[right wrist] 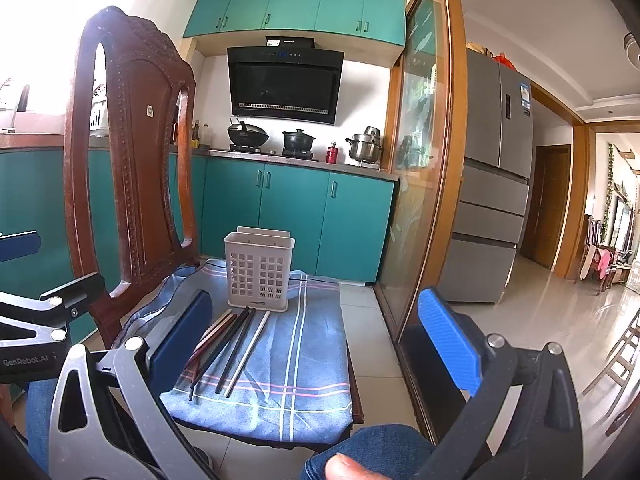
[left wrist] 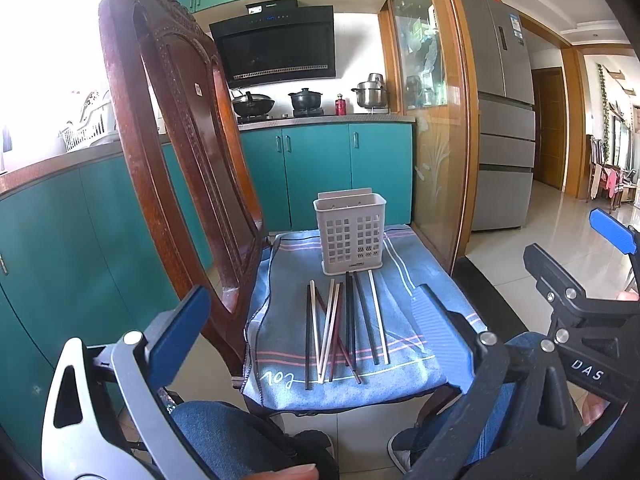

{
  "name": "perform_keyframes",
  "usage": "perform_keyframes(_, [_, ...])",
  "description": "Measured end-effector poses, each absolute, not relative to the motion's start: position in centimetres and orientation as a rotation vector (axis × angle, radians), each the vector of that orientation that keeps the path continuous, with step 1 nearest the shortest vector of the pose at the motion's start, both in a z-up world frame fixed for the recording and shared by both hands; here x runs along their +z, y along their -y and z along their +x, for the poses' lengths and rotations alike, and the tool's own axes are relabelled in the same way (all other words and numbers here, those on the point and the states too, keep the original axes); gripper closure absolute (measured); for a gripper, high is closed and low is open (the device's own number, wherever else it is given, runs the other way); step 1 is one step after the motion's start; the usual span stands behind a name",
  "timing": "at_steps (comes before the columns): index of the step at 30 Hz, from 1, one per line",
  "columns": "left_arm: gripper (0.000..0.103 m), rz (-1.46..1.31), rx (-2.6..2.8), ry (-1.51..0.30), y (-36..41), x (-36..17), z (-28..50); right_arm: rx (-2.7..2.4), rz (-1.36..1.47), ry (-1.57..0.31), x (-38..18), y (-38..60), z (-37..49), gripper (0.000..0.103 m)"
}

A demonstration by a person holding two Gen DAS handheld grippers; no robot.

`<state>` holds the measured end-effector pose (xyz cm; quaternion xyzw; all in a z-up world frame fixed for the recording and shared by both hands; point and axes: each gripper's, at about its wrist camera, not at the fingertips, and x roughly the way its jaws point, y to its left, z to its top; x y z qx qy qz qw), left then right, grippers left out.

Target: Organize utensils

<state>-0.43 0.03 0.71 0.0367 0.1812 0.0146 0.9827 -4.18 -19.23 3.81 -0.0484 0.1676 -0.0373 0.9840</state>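
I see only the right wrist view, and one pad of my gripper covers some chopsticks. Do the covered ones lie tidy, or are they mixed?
Observer: Mixed. In the left wrist view the chopsticks lie flat on the blue cloth, and the pale and dark red ones in the middle cross each other.
Operator: Is the leftmost one also crossed?
Observer: No. The leftmost dark chopstick lies straight, pointing toward the holder, and crosses none.
Operator: Is the left gripper free to take it?
Observer: Yes. The jaws of the left gripper stand wide open and hold nothing.
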Motion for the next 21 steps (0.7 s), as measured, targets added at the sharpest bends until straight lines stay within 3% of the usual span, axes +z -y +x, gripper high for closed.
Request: perform_keyframes(21, [0.003,0.082,0.034,-0.370,0.45,0.47,-0.44,-0.079,-0.089,-0.340,3.58,19.24,-4.19,0.003])
